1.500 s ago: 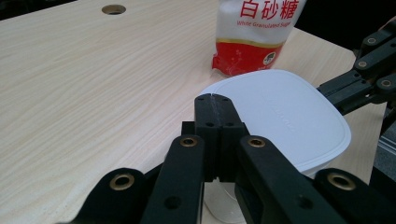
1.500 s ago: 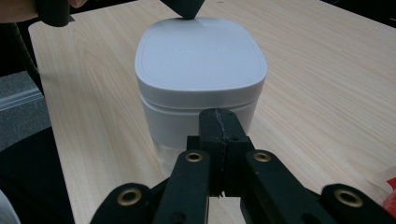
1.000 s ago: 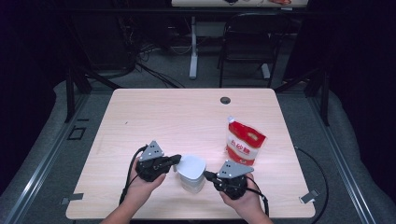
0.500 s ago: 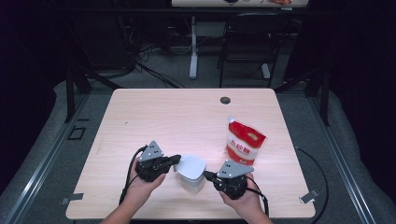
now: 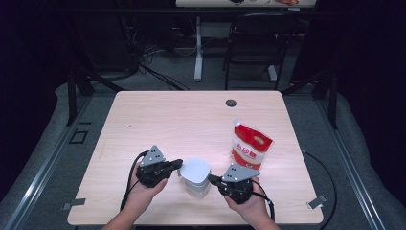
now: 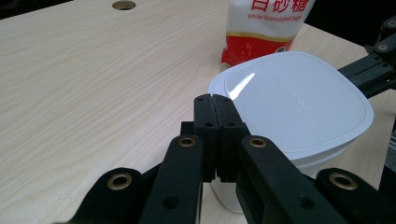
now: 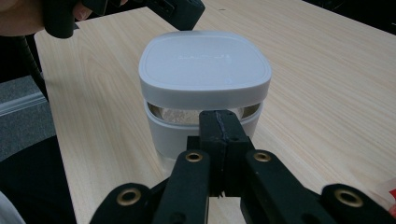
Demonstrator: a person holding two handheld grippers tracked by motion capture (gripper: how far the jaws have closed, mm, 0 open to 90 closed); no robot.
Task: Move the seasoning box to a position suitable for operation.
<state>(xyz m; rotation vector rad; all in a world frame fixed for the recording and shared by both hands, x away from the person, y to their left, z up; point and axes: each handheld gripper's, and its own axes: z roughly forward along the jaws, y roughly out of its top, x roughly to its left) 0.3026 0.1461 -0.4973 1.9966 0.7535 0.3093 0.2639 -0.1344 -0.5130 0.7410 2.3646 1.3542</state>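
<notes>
A white square container with a rounded white lid stands near the table's front edge, between my two grippers. My left gripper is shut, its tips against the lid's left edge; the jaws meet with nothing between them. My right gripper is also shut and rests against the container's right side, its tips level with a see-through band under the lid. A red and white sugar pouch stands upright behind and to the right of the container.
The pale wooden table has a round cable hole near its far edge. Cables trail from both grippers off the front edge. A chair and desk legs stand on the floor beyond the table.
</notes>
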